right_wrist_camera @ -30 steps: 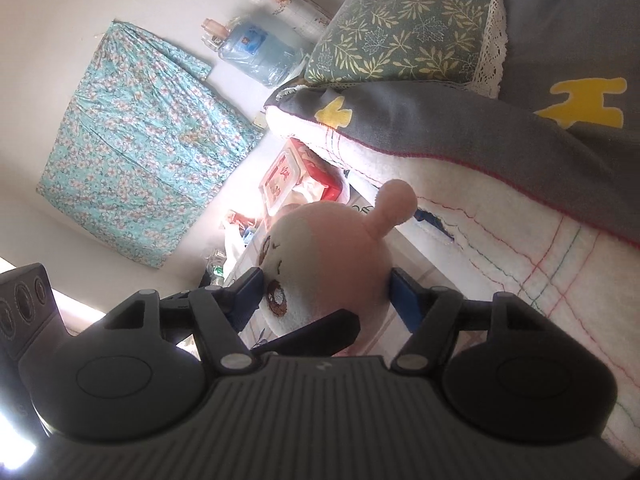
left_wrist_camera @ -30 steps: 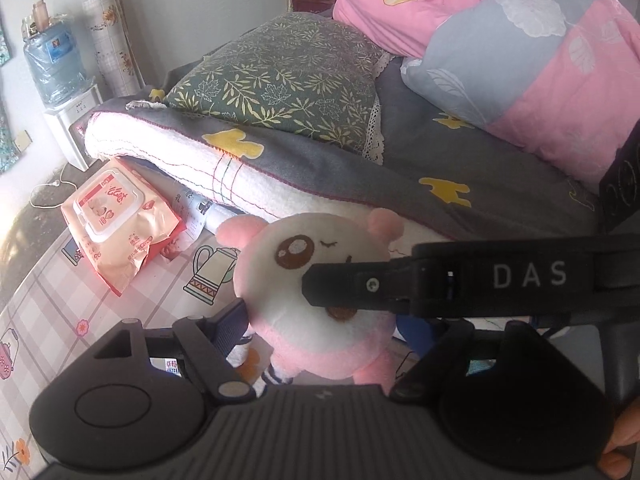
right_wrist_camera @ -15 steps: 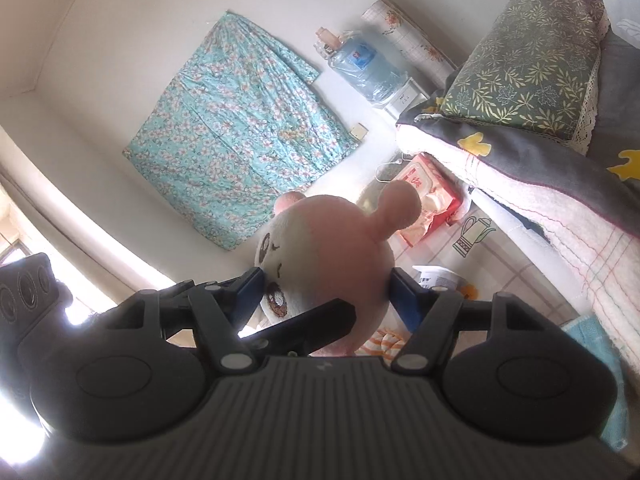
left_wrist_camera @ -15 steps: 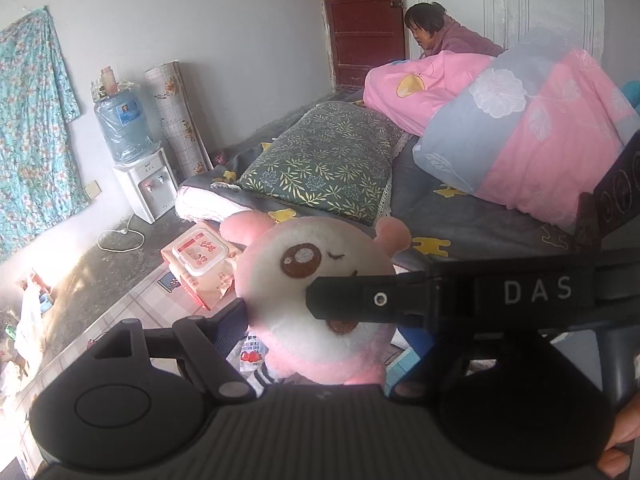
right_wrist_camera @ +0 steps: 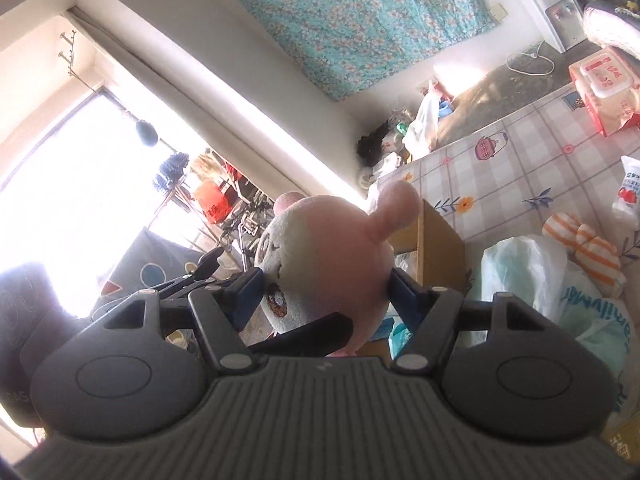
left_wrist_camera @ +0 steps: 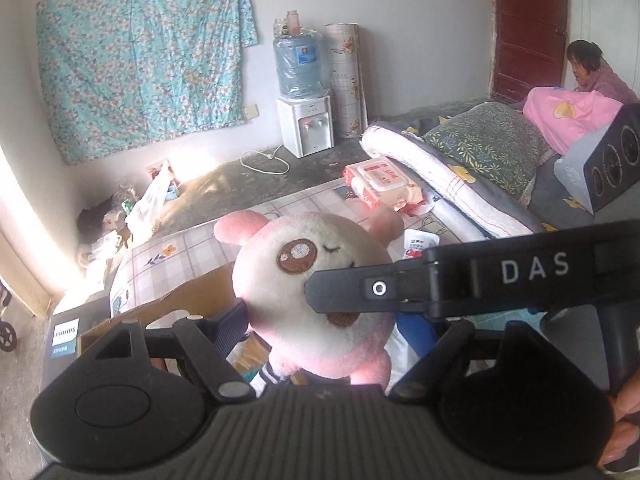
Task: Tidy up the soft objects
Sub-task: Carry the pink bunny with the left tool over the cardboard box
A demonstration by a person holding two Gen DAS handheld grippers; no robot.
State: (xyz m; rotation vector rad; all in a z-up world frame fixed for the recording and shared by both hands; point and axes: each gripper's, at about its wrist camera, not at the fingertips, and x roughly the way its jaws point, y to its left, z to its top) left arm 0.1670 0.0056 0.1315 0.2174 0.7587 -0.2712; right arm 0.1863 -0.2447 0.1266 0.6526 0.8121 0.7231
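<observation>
A round pink and white plush toy with small ears hangs in the air, held from two sides. In the left wrist view my left gripper is shut on its lower body, and a black finger of the right gripper crosses its face. The right wrist view shows the toy from behind, with my right gripper shut on its sides. Under the toy stands an open cardboard box, whose brown wall also shows in the right wrist view.
A checked floral cloth covers the surface, with a wet wipes pack, orange striped socks and a plastic bag on it. A bed with a leaf-pattern pillow and a person lies right; a water dispenser stands by the wall.
Both grippers have risen and swung left, away from the bed, carrying the plush toy. The cardboard box and the wall cloth have come into view.
</observation>
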